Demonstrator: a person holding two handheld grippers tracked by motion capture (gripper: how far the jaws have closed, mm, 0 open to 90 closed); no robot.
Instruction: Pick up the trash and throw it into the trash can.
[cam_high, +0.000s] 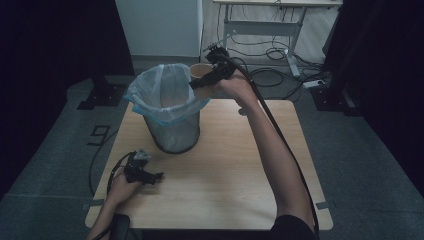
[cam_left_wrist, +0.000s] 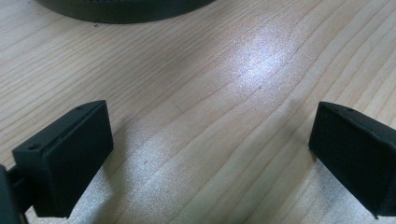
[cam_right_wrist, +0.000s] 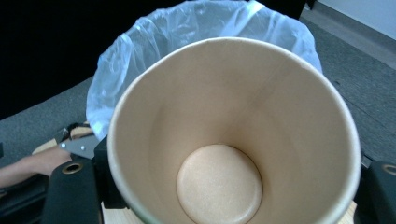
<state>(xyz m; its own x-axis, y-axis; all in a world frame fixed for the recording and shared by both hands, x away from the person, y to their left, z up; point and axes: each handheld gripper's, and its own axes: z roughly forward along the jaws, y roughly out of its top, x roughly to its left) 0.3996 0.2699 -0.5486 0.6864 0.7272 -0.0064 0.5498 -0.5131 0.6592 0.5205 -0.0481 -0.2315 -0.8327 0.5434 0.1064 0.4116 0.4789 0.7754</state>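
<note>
Your right claw (cam_high: 204, 80) is pinching a paper cup (cam_high: 199, 71) across its wall, holding it in the air just beyond the far edge of the surface (cam_high: 235, 165), beside the far right rim of the lined waste bin (cam_high: 167, 107). In the high view the cup sits next to the rim, not over the opening.

Risks, as judged from this position:
- Release here and the cup may strike the rim or the loose bin liner (cam_right_wrist: 196, 23) and fall to the floor behind the surface.
- The thin wall may buckle under the pinch and slip out early.
- A nudge against the bin could tip it; it stands near the far left corner.

Condition of the cup: tan paper, open mouth toward the right claw's camera, round rim intact, inside clean and empty, a seam running down the wall, no visible crushing.

Your left claw (cam_high: 155, 176) rests near the near left corner, jaws spread, nothing between them.
</note>
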